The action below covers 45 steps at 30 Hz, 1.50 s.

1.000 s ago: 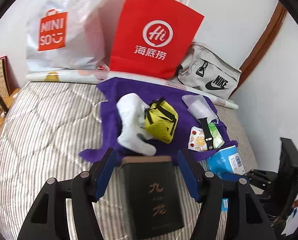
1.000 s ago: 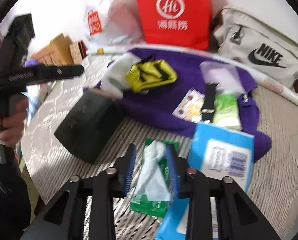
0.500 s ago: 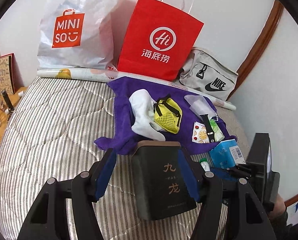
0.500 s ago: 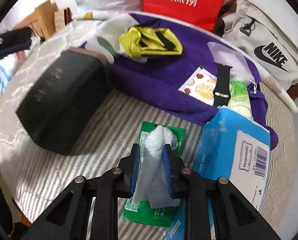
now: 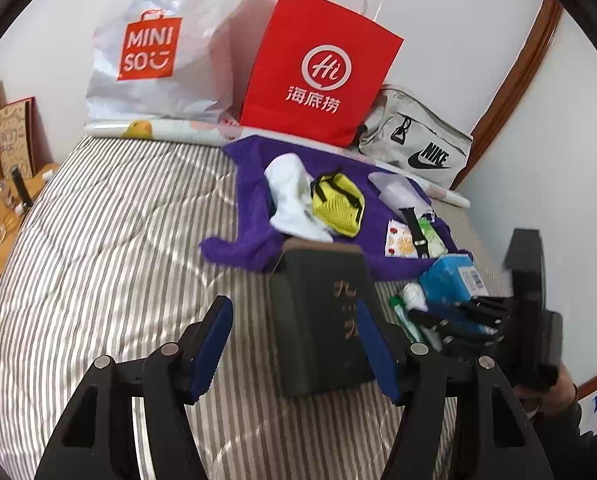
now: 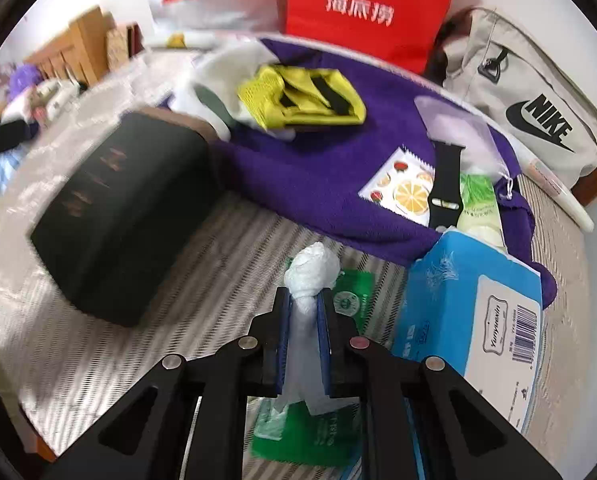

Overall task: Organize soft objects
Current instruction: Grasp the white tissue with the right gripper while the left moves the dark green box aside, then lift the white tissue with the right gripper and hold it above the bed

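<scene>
Right wrist view shows the right gripper, jaws just closed, pinching the white tissue lengthwise above the green packet; the left gripper stands wide, holding nothing.

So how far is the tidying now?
Little looks done. The right gripper has just closed on the white tissue from the green pack; the left gripper stands open beside the dark box. Left: the white sock, yellow pouch and purple towel.
</scene>
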Tool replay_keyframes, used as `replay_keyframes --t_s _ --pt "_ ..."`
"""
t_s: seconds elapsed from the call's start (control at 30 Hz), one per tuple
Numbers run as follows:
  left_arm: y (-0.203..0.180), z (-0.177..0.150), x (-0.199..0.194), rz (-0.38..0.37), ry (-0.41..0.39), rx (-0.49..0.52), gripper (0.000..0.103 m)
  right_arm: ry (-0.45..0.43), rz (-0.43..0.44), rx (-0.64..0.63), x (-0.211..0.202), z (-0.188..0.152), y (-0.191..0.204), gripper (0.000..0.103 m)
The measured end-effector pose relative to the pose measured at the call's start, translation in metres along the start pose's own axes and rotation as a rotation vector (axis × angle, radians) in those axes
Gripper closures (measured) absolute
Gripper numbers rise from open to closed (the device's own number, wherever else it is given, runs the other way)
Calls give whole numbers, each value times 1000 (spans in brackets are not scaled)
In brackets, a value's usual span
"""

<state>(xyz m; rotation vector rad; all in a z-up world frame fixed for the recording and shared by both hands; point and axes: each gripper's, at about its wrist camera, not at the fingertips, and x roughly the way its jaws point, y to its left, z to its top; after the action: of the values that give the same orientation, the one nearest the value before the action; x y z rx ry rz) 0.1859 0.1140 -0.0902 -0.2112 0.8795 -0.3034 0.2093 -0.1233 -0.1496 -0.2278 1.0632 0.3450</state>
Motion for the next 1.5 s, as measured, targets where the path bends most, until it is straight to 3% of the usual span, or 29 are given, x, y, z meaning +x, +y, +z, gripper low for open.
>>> replay_keyframes --t_s 0.37,0.63,0.93,1.23,1.5 --pt "-28 -37 -24 -13 33 18 41 -114 127 29 -69 -31 2 90" --pt "-86 -61 -18 39 64 147 41 -150 154 25 -102 -83 -5 90" --pt "-134 -78 11 36 124 239 41 -145 163 88 -105 -136 -40 90" --pt "-171 -70 49 100 156 295 41 -112 143 141 -92 -176 -71 90" --pt "-183 -54 91 103 212 257 37 -148 88 204 -104 -188 -106 90"
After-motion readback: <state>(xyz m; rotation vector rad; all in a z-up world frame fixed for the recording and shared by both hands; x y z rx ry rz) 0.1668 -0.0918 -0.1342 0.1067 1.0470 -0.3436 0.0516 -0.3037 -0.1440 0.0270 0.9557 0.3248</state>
